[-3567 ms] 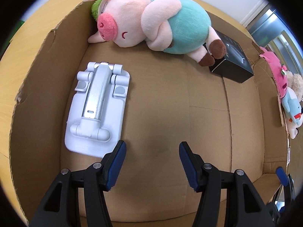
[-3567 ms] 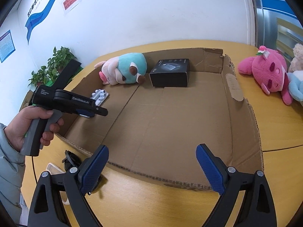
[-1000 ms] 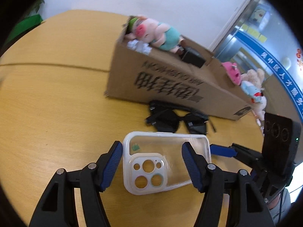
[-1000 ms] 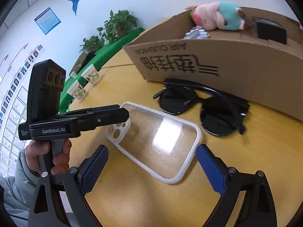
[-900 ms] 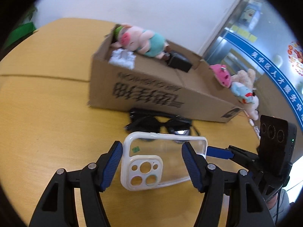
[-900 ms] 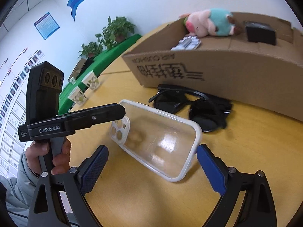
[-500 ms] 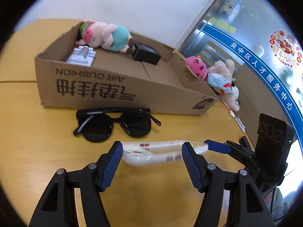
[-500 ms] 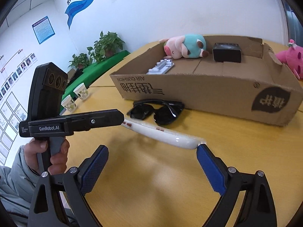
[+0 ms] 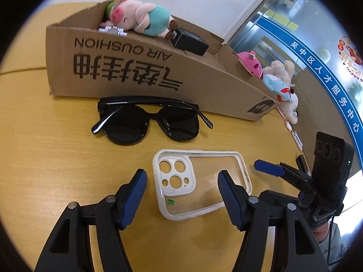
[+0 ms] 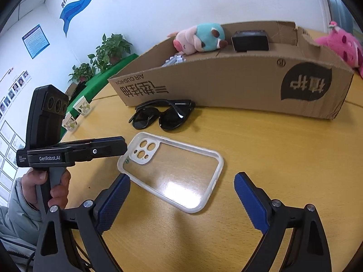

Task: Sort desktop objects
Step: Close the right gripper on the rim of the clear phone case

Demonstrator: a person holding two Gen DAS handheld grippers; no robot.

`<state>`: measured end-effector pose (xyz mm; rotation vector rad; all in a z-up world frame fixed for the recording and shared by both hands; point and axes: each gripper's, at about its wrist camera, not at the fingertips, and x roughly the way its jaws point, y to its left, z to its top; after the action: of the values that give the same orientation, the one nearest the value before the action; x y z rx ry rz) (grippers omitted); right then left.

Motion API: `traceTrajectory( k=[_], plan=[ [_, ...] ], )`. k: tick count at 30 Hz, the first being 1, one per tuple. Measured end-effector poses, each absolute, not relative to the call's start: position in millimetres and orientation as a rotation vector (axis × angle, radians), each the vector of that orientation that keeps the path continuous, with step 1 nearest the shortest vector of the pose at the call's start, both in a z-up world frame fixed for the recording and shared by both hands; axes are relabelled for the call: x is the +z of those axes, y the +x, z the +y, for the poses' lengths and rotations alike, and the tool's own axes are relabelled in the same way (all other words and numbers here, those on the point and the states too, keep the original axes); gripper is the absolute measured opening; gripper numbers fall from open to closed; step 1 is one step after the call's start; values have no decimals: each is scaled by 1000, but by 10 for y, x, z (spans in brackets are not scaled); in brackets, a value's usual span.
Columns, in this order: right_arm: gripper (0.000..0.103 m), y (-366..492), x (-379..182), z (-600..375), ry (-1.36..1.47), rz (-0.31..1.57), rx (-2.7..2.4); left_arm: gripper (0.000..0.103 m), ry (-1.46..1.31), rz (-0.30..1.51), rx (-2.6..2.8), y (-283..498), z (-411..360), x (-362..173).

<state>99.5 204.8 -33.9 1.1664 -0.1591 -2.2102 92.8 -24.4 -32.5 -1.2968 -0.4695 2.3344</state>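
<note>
A clear phone case (image 9: 199,181) with a white rim lies flat on the wooden table (image 9: 45,158); it also shows in the right wrist view (image 10: 172,174). My left gripper (image 9: 181,185) is open, its blue pads straddling the case's camera end. My right gripper (image 10: 181,192) is open, just short of the case's other end. Black sunglasses (image 9: 149,122) lie folded beyond the case, in front of the cardboard box (image 9: 140,68). The box holds a pig plush (image 9: 140,18), a black box (image 9: 190,42) and a silver stand (image 9: 112,30).
Pink and pale plush toys (image 9: 272,74) lie on the table beyond the box's right end; the pink one (image 10: 342,43) shows in the right wrist view. Small paper cups (image 10: 77,113) and potted plants (image 10: 106,52) stand at the far left.
The left gripper went from the box interior to the table. The case, seen edge-on half a second ago, now lies flat between the open jaws of both grippers.
</note>
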Motion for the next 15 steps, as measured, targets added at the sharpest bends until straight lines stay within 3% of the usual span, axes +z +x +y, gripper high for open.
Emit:
traceTrajectory(
  k=[12, 15],
  plan=[
    [93, 801, -506, 1956, 1201, -227, -2152, 63, -1307, -507, 2279, 830, -181, -388],
    [82, 849, -501, 1979, 1202, -192, -2184, 54, -1325, -473, 2297, 865, -174, -383]
  ],
)
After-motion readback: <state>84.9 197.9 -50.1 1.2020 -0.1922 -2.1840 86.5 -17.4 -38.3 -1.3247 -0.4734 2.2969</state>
